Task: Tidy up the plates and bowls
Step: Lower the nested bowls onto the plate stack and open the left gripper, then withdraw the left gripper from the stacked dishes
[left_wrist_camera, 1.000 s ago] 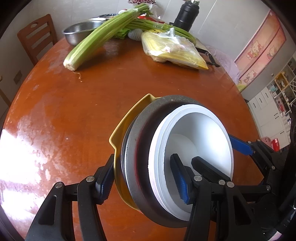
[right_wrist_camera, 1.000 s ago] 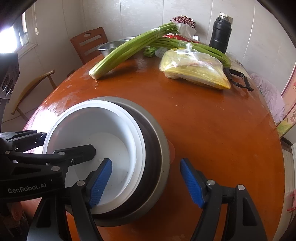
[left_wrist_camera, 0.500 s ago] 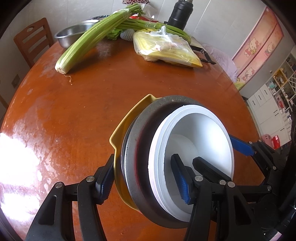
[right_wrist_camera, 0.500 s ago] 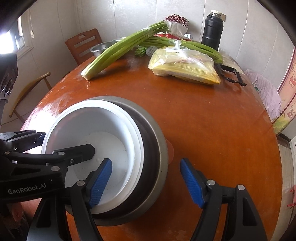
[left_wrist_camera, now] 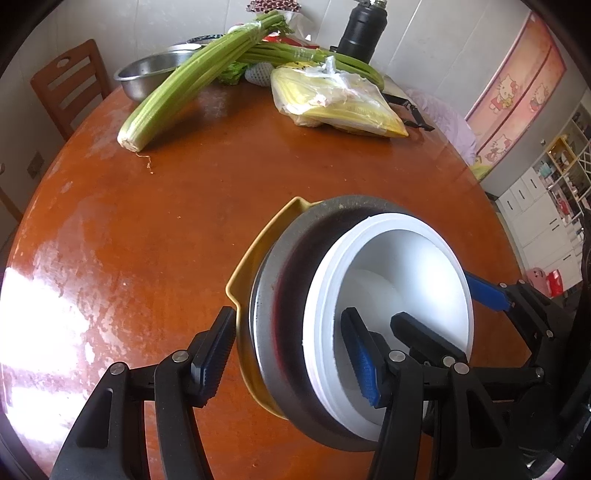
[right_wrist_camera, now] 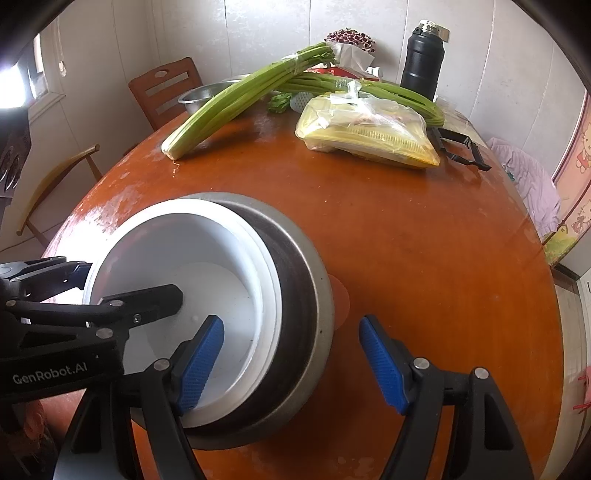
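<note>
The left tongs [left_wrist_camera: 291, 354] straddled the near-left rim of a nested stack of dishes, one black finger outside against the yellow plastic dish [left_wrist_camera: 251, 258], the blue-padded finger inside the white bowl [left_wrist_camera: 406, 273], pinching the stack's rim between them. The right tongs [right_wrist_camera: 288, 354] straddled the opposite rim, one blue pad inside the white bowl, the other outside and apart from the grey metal-rimmed bowl [right_wrist_camera: 310, 280]; whether the inner pad pressed the rim could not be told. The stack, white bowl inside grey bowl inside yellow dish, sat between both tongs on the round reddish-brown wooden desk [left_wrist_camera: 184, 221]. Farther beyond the tongs lay a long green celery bunch [left_wrist_camera: 184, 85], a clear plastic bag of yellow food [left_wrist_camera: 340, 103], a round steel basin [left_wrist_camera: 147, 74] and a black flask [left_wrist_camera: 364, 29]. A wooden chair [left_wrist_camera: 66, 88] stood past the desk's far-left edge.
</note>
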